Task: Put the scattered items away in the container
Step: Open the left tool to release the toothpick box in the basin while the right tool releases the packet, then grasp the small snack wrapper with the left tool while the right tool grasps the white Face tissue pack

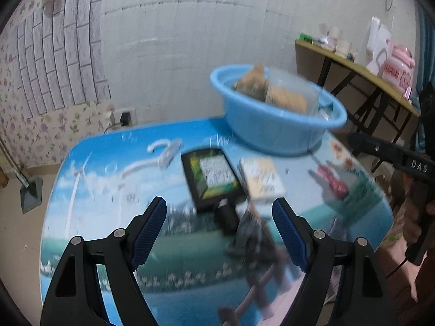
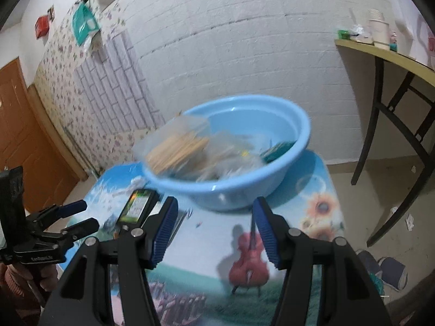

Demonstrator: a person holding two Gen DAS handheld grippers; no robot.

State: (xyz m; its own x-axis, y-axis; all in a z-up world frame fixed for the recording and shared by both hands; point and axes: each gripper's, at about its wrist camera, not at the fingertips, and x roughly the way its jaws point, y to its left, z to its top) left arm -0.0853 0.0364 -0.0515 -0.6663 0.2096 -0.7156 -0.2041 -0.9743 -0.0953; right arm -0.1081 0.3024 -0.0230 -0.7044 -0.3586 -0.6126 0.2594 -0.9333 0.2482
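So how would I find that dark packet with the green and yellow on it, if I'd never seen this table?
Start at the blue basin at the far end of the picture-printed table. Just in front of it, two flat packets lie side by side on the tabletop. Yours is the black packet on the left, with green and yellow edging around a pale label; its neighbour, the cream packet, is plain and light all over.

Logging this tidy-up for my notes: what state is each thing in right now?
Blue basin: upright on the table, partly filled.
Clear bag of sticks: in the basin, leaning over its rim.
Black packet: flat on the table, outside the basin.
Cream box: flat on the table, beside the packet.
White hanger: lying on the table.
Left tool: open, empty.
Right tool: open, empty.
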